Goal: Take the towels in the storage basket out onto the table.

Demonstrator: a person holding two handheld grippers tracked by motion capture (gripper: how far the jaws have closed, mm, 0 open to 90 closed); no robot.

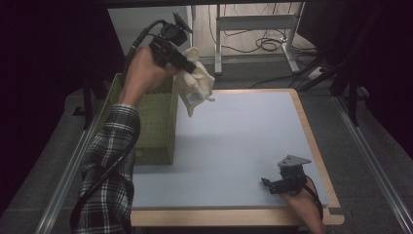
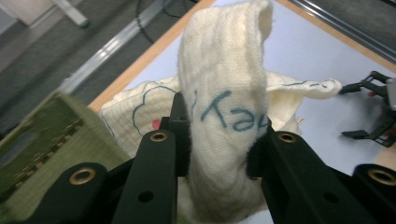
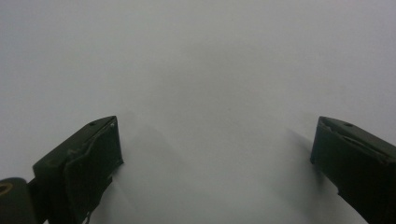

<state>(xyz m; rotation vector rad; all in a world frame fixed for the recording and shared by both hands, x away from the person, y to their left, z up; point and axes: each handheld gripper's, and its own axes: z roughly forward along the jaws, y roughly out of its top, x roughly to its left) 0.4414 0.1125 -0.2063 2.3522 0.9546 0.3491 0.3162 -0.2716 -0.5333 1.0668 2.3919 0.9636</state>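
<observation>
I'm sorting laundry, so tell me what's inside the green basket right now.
Only the near inner wall of the green basket shows; its bottom is hidden by the person's forearm. The cream cloth hangs beside it from the left claw.

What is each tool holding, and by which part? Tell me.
The left tool clamps a cream cloth on a bunched fold, lifted beside the green basket. The right tool is open on the table, holding nothing.

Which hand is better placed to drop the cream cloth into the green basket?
Left. Its tongs already clamp the cloth beside the basket; the right tongs rest open, far across the table.
</observation>
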